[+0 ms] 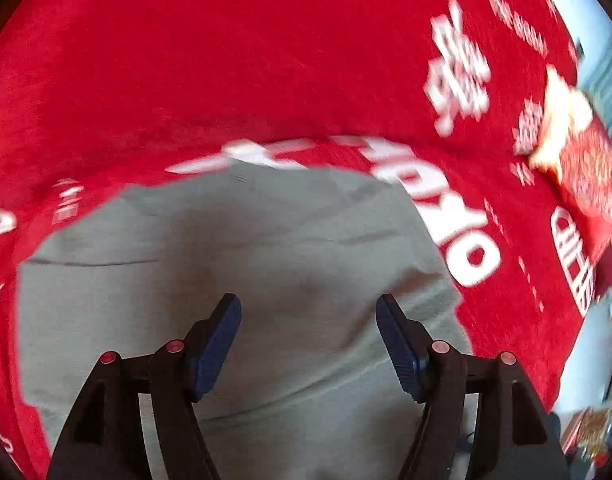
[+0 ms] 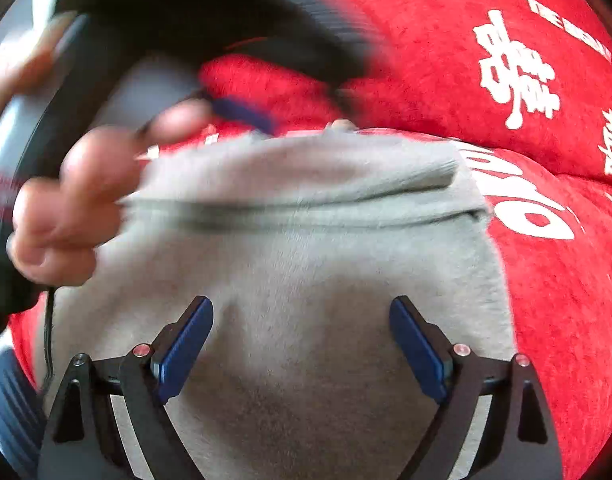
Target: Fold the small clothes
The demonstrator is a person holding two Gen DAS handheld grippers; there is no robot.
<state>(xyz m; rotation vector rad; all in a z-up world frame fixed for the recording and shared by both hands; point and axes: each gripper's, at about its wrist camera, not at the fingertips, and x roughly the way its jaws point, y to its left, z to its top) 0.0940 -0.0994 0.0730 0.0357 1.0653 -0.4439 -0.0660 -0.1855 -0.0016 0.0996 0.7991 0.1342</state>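
Note:
A grey garment (image 1: 266,240) lies on a red cloth with white lettering (image 1: 226,60). My left gripper (image 1: 307,304) hovers over the grey fabric, open, with nothing between its blue pads. In the right wrist view the same grey garment (image 2: 306,220) shows a doubled-over layer along its far edge. My right gripper (image 2: 302,306) stands open above the garment's near part, holding nothing. A person's hand (image 2: 66,208) holds the blurred left tool at the upper left, and one of its blue fingers (image 2: 242,114) shows just beyond the garment's far edge.
The red cloth with white lettering (image 2: 425,60) covers the surface all around the garment. A red and yellow printed packet (image 1: 585,168) lies on it at the far right. Pale floor shows past the cloth's right edge.

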